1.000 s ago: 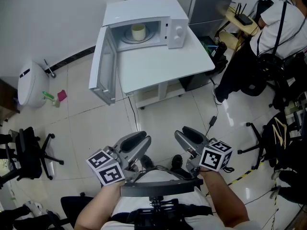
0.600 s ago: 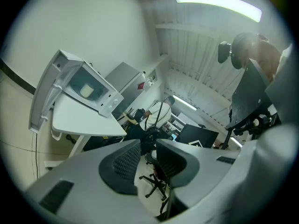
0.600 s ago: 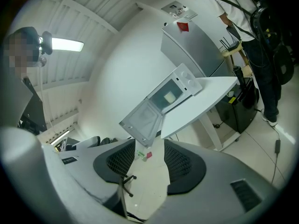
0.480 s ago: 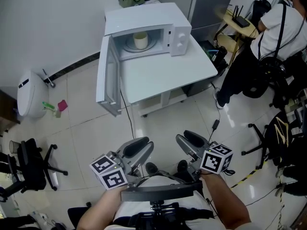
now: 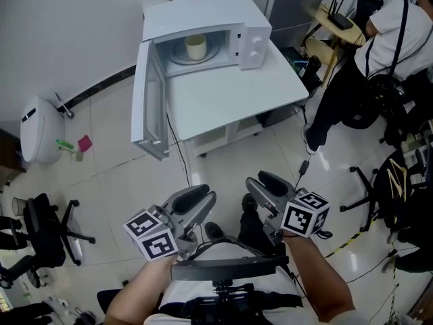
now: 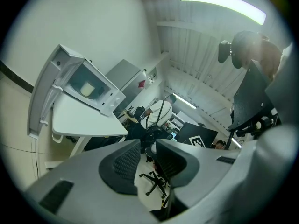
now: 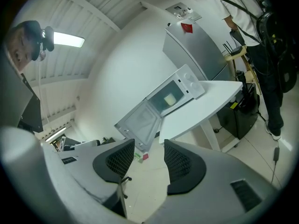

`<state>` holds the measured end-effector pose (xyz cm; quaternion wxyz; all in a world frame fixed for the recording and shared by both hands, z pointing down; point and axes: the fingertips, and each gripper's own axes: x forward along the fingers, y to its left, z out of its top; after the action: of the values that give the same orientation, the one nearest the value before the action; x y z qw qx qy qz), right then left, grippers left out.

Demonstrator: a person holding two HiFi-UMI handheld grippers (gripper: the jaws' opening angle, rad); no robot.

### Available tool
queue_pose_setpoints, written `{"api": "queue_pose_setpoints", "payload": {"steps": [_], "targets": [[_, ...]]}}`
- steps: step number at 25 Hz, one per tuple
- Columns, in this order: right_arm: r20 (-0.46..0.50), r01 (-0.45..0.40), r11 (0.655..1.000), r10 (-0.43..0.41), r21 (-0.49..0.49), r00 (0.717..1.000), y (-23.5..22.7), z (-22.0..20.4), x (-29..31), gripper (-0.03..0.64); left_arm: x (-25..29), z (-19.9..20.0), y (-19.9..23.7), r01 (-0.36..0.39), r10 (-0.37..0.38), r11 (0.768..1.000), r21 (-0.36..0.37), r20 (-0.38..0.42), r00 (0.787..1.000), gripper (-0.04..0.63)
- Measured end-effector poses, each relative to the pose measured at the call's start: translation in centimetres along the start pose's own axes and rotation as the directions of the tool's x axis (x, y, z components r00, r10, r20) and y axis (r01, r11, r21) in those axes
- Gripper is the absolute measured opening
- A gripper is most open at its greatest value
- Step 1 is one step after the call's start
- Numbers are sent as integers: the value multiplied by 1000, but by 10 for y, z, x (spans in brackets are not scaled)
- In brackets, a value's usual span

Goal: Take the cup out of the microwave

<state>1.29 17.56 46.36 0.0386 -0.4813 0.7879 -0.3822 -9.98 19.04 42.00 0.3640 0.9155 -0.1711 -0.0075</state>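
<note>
A pale yellow cup (image 5: 195, 46) stands on the turntable inside the white microwave (image 5: 203, 19). The microwave's door (image 5: 143, 93) hangs wide open to the left. In the gripper views the cup (image 6: 86, 89) (image 7: 169, 99) is small and far ahead. My left gripper (image 5: 198, 198) (image 6: 147, 146) is held out over the floor, far short of the table, its jaws a narrow gap apart and empty. My right gripper (image 5: 256, 187) (image 7: 148, 146) is beside it; its jaws have just been opening a little and hold nothing.
The microwave sits at the back of a white table (image 5: 230, 97). A person (image 5: 379, 39) stands at the right by a small yellow table. Office chairs (image 5: 40, 222) (image 5: 396, 195) flank the floor. A white appliance (image 5: 37, 120) lies at the left and a cable (image 5: 301, 171) crosses the tiles.
The view has shifted as the person steps toward the table, and both grippers travel along, still held out in front. The cup has not moved.
</note>
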Motion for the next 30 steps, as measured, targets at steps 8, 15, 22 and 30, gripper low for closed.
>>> {"api": "queue_pose_setpoints", "payload": {"steps": [8, 15, 22, 30], "targets": [[-55, -63, 998, 61, -29, 997, -38, 34, 31, 224, 46, 19, 18, -59, 59, 998, -6, 31, 998, 109], [-154, -166, 984, 155, -64, 976, -80, 87, 70, 224, 105, 54, 43, -150, 151, 988, -21, 94, 984, 109], [-227, -244, 962, 211, -125, 951, -116, 135, 105, 224, 154, 83, 67, -252, 251, 968, -9, 126, 960, 109], [-207, -228, 958, 191, -174, 959, -122, 161, 151, 224, 153, 115, 105, -350, 342, 936, 40, 135, 930, 113]]}}
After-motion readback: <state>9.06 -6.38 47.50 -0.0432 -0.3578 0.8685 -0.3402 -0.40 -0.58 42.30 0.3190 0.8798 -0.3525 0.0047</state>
